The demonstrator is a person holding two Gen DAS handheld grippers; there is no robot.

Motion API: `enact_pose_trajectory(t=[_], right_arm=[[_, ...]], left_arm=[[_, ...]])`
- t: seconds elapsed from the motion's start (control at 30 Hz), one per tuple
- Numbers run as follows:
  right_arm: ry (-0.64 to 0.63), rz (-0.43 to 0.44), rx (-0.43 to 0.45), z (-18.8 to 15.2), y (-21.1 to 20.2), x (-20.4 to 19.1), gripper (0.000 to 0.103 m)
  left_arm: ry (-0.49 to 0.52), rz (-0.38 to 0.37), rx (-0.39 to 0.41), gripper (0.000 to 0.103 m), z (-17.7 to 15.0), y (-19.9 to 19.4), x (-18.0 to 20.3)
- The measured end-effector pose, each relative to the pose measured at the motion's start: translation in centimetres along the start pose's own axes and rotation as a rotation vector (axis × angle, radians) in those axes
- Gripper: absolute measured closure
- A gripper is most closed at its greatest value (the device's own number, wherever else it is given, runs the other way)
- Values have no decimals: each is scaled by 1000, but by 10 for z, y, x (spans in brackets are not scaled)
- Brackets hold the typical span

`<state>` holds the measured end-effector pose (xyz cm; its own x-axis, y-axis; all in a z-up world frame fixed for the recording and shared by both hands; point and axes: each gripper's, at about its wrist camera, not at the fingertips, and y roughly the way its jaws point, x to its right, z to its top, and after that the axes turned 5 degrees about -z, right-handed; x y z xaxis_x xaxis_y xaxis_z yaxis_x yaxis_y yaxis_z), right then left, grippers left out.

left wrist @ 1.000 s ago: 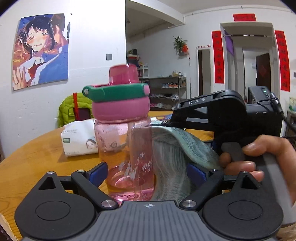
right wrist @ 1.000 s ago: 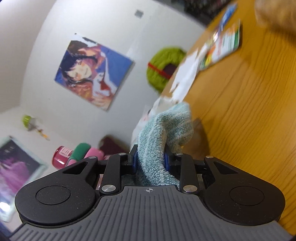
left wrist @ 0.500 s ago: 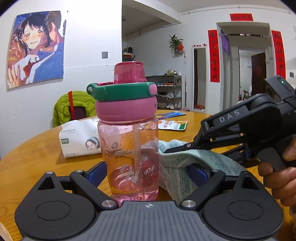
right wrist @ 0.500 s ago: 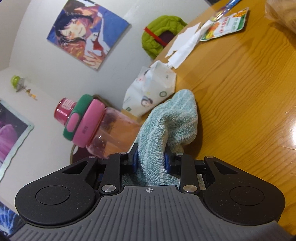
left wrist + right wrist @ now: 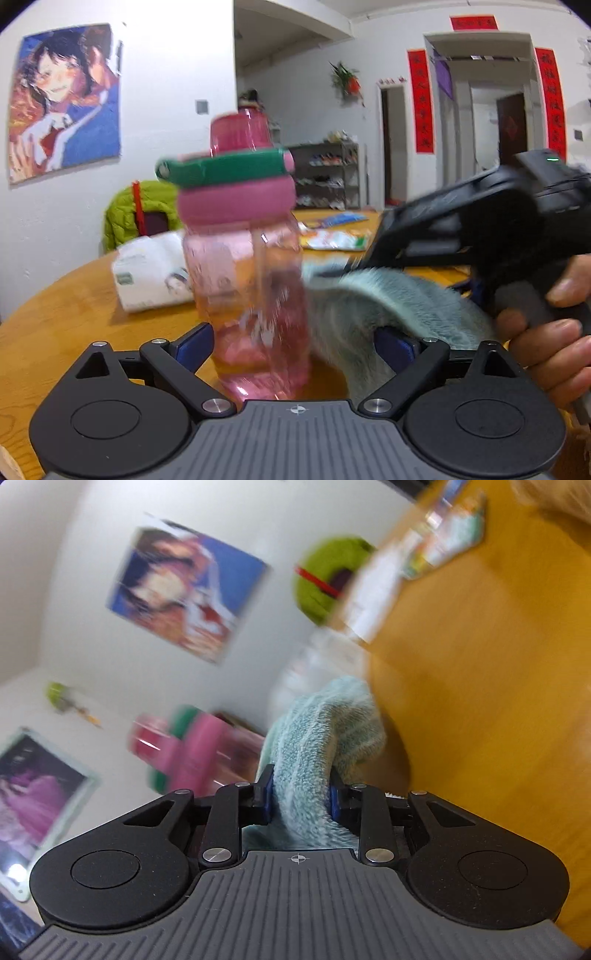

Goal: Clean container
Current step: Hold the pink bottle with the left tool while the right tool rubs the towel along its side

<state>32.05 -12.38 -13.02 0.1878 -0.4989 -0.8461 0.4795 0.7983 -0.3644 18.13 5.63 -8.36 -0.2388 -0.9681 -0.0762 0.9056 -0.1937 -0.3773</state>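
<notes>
The round wooden worktop [image 5: 55, 317] holds the pink bottle [image 5: 251, 280], which stands upright between the wide-apart fingers of the left claw [image 5: 293, 341]. That claw is open and is not squeezing the bottle. Half a second ago the bottle looked sharp; now it is blurry and has slid a little, so it is being pushed.

The green towel [image 5: 373, 306] has moved too. It hung a bit lower before, and now it rubs up against the right side of the bottle. The right claw [image 5: 299, 801] is clamped tight on the towel [image 5: 317, 734] and is swinging fast.

I think the wiping is in full go. The loose bottle could tip over.
</notes>
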Motion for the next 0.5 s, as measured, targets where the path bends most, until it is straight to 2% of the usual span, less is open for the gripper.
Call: enact_pose_trajectory(t=[0.07, 0.17, 0.27, 0.37, 0.43, 0.5], right_arm=[[7, -64, -43, 0, 6, 5, 72], [-18, -66, -2, 0, -1, 0, 72], [-54, 55, 118, 1, -17, -9, 72], [-67, 141, 122, 0, -20, -12, 71], [-74, 84, 66, -1, -12, -12, 71], [-84, -31, 4, -1, -3, -11, 71]], left_arm=[[15, -1, -6, 12, -1, 1, 3], [0, -16, 7, 12, -1, -1, 1], [-2, -14, 17, 12, 0, -2, 1], [7, -9, 13, 12, -1, -1, 2], [11, -9, 4, 12, -1, 0, 3], [18, -9, -4, 12, -1, 0, 4]])
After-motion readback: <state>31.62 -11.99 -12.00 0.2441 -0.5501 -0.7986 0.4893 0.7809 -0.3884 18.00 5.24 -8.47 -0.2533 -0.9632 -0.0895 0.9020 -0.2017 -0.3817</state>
